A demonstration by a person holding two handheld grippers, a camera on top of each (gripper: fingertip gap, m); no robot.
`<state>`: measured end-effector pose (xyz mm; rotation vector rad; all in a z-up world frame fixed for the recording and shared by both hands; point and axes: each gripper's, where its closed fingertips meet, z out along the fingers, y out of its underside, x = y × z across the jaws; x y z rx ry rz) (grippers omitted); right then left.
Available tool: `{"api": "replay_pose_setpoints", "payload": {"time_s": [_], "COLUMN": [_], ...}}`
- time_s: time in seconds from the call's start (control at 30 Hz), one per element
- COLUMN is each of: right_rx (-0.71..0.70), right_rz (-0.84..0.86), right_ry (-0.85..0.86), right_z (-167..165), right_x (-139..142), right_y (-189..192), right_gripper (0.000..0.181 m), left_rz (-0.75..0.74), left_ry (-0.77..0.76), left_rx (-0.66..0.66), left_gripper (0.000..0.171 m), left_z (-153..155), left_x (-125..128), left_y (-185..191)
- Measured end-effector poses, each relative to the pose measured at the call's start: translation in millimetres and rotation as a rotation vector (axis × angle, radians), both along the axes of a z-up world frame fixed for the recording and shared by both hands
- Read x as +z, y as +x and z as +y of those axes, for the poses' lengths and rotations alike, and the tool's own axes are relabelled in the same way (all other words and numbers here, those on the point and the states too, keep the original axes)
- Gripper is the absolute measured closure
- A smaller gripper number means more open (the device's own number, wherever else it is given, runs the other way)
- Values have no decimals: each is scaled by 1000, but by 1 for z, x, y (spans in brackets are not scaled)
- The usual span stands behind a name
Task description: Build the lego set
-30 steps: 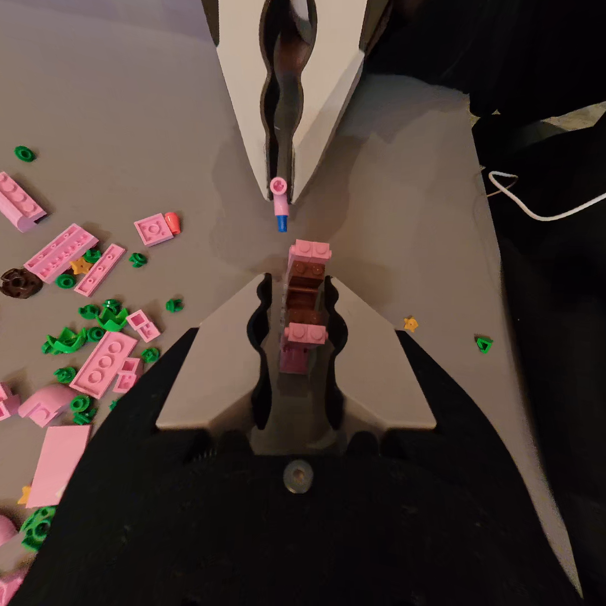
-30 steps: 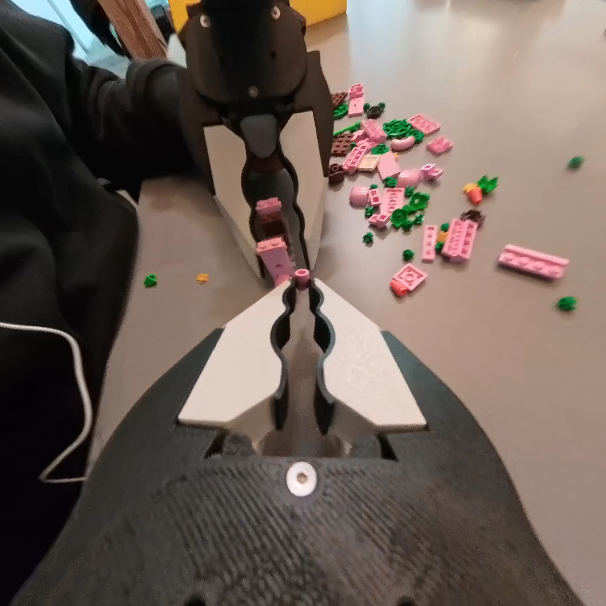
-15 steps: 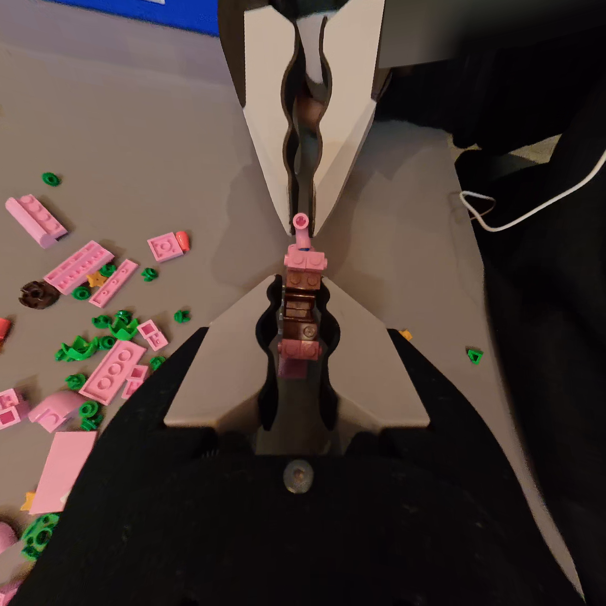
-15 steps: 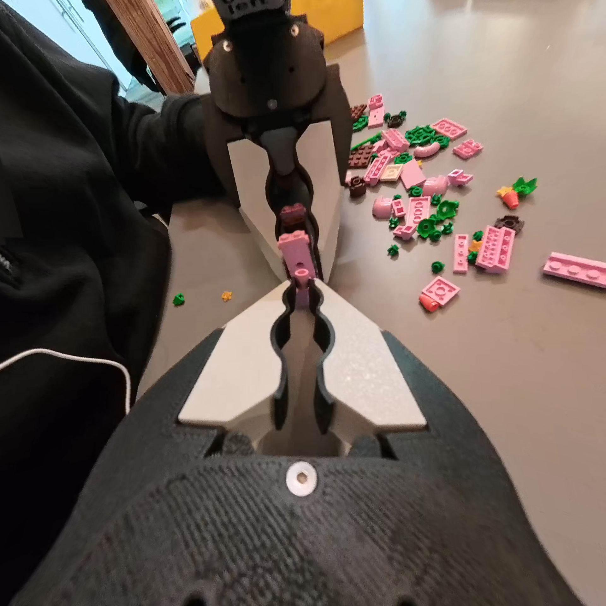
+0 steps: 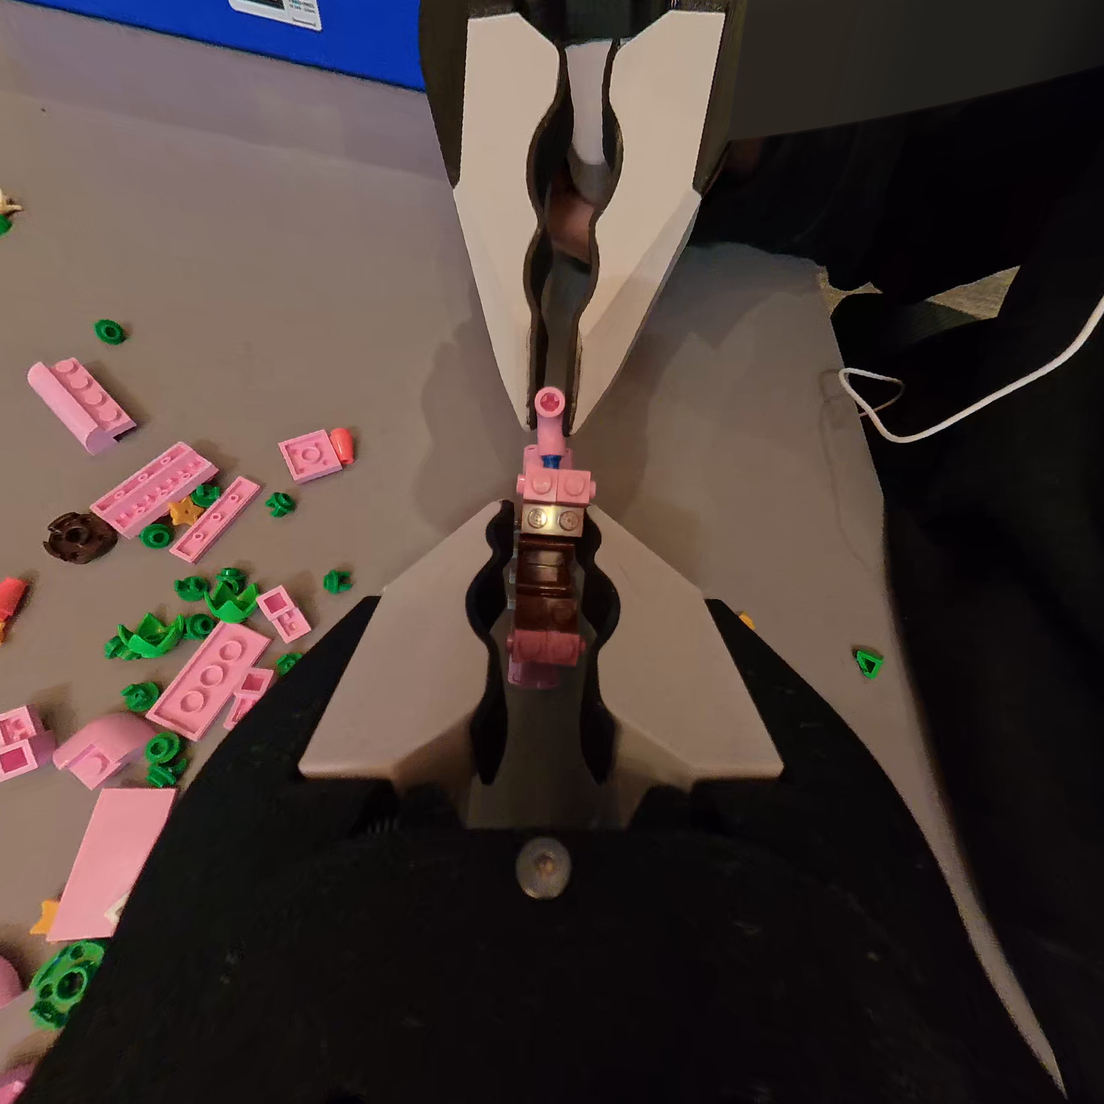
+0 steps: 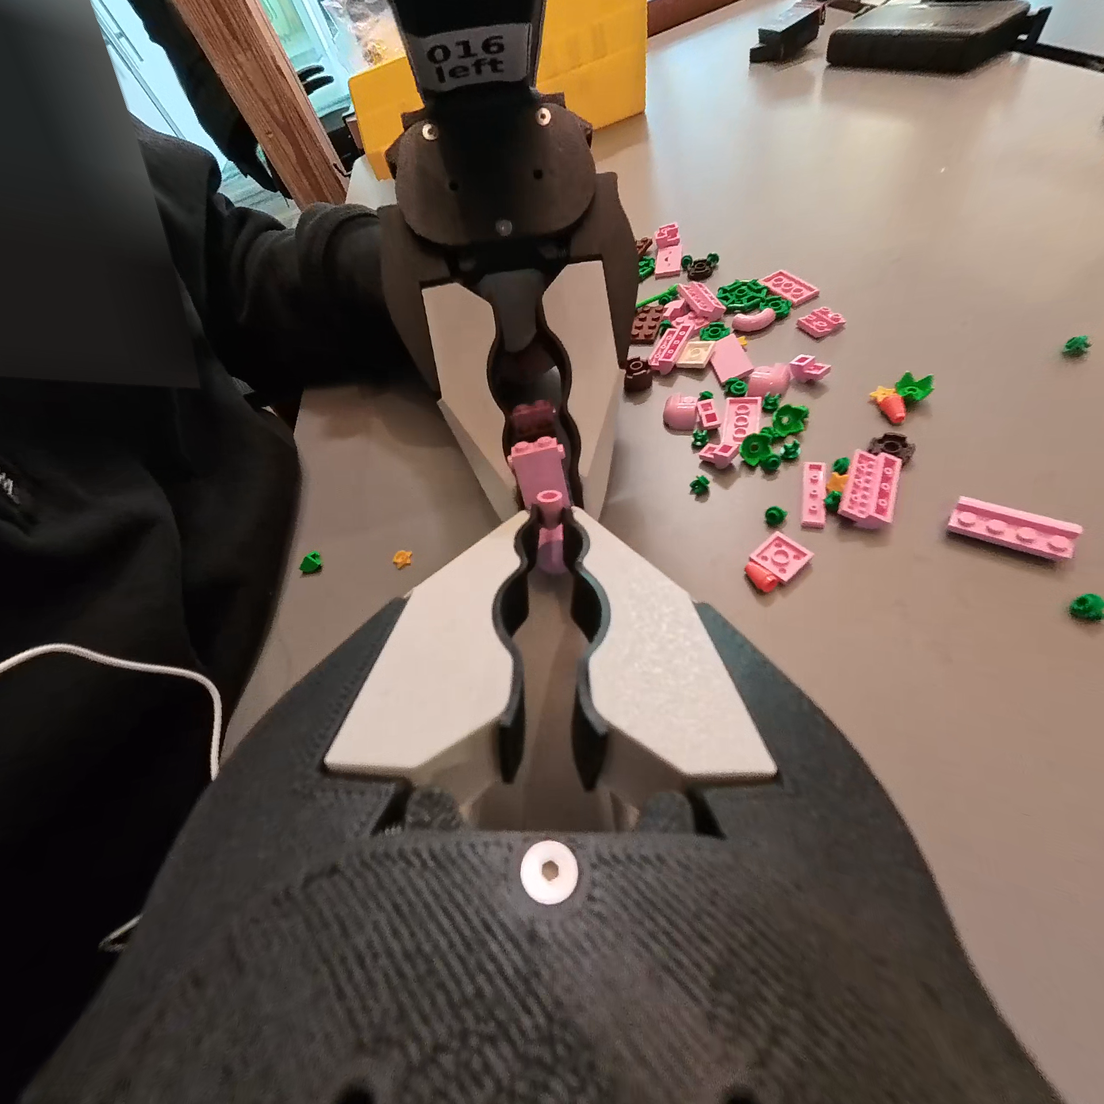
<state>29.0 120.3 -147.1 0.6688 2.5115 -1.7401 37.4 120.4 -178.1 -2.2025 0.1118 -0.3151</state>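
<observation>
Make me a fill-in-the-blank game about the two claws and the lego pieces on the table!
1. The left claw is shut on a stack of pink and ____ bricks.
2. The right claw pinches a small pink piece with a ____ peg, seen in the left wrist view.
3. That piece meets the stack at its ____ end brick.
4. The loose leaf pieces on the table are ____.

Missing words: brown; blue; pink; green
</observation>
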Motion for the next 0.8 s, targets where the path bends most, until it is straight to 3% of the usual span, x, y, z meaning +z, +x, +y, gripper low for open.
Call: {"api": "replay_pose_setpoints", "payload": {"time_s": [0.8], "right_rx": [-16], "right_rz": [-73], "right_ry": [76], "right_z": [1], "right_x": [-16], "right_y": [-2], "right_gripper": [175], "left_rz": [-38], "left_ry": [-51], "left_rx": [1], "left_gripper": [150], "left_z": [-4], "left_x": [-7], "left_y": [-1]}}
